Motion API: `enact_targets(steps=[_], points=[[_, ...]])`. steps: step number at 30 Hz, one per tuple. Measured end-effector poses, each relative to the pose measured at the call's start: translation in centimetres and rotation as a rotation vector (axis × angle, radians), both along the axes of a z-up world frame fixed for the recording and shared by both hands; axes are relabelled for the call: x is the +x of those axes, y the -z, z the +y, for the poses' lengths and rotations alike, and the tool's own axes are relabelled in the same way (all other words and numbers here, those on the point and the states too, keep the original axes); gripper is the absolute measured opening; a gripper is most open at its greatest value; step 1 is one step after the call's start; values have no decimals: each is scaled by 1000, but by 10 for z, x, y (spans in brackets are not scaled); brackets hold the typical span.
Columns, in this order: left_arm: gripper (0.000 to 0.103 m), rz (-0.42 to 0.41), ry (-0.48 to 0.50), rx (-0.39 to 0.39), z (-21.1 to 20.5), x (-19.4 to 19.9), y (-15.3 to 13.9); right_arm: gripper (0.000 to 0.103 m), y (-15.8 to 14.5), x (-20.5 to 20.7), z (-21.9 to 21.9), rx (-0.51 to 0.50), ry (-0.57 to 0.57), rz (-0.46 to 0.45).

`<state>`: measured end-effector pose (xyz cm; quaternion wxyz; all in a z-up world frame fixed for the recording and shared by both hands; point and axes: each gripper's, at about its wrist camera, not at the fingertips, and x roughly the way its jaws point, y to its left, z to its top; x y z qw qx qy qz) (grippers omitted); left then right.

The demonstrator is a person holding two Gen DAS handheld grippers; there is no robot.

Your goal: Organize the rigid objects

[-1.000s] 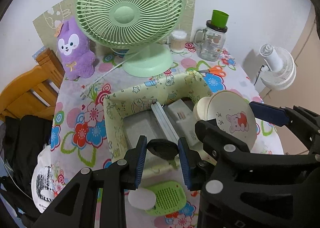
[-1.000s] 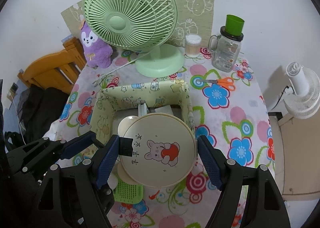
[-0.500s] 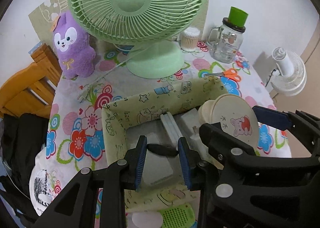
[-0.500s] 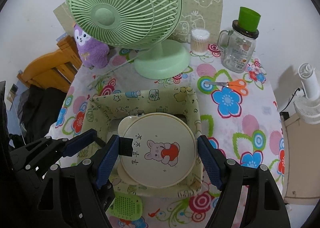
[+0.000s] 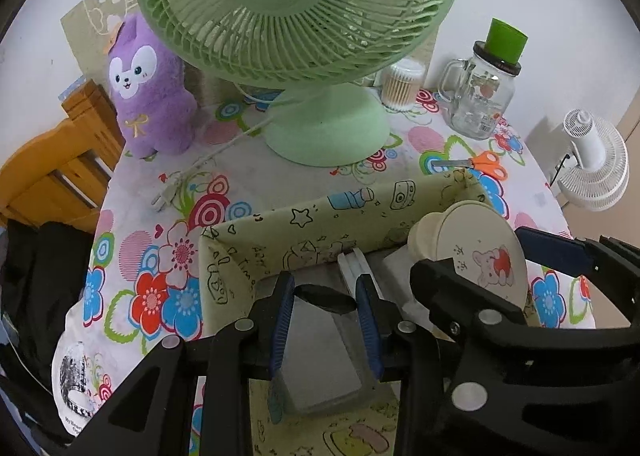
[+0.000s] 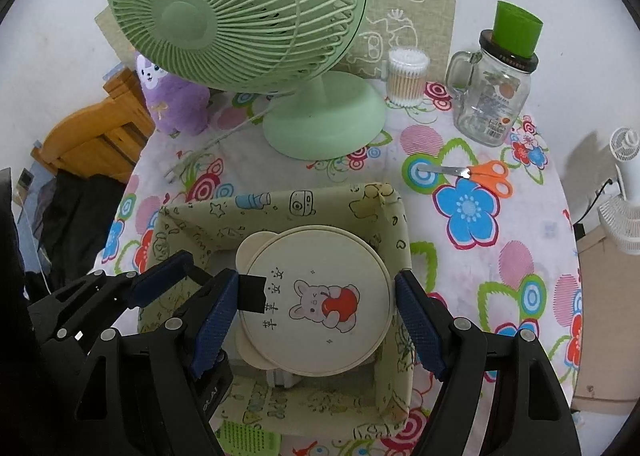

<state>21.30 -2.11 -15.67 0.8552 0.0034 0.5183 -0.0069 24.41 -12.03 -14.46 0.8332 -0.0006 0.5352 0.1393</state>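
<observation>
Lowering two loads at once, the right gripper (image 6: 316, 310) clamps the round mirror (image 6: 316, 300) directly over the bin (image 6: 392, 284), the left gripper (image 5: 325, 312) pinches a small black piece (image 5: 325, 298) beside it, and next both must open inside.

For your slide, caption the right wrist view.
Right claw grips a round bunny-print mirror over the fabric bin.

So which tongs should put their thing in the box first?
Probably the right tongs. Their round bunny mirror hangs right over the fabric box, where there looks to be room. The left tongs also hang over the box, shut on a small black thing.
</observation>
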Motion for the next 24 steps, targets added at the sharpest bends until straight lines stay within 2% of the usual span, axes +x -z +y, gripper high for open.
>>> enact_targets(steps=[4, 8, 11, 14, 19, 24], points=[[41, -9, 6, 21, -1, 2, 3, 80, 5, 4, -1, 8, 0, 12], [63, 11, 20, 31, -1, 1, 7, 80, 12, 8, 1, 4, -17, 20], [70, 23, 28, 28, 0, -3, 7, 80, 17, 11, 3, 0, -27, 28], [79, 70, 46, 33, 1, -3, 13, 80, 19, 13, 5, -2, -34, 19], [81, 107, 66, 30, 0, -4, 16, 80, 21, 18, 10, -20, -49, 3], [87, 138, 67, 15, 0, -6, 16, 80, 23, 22, 15, -28, -55, -4]])
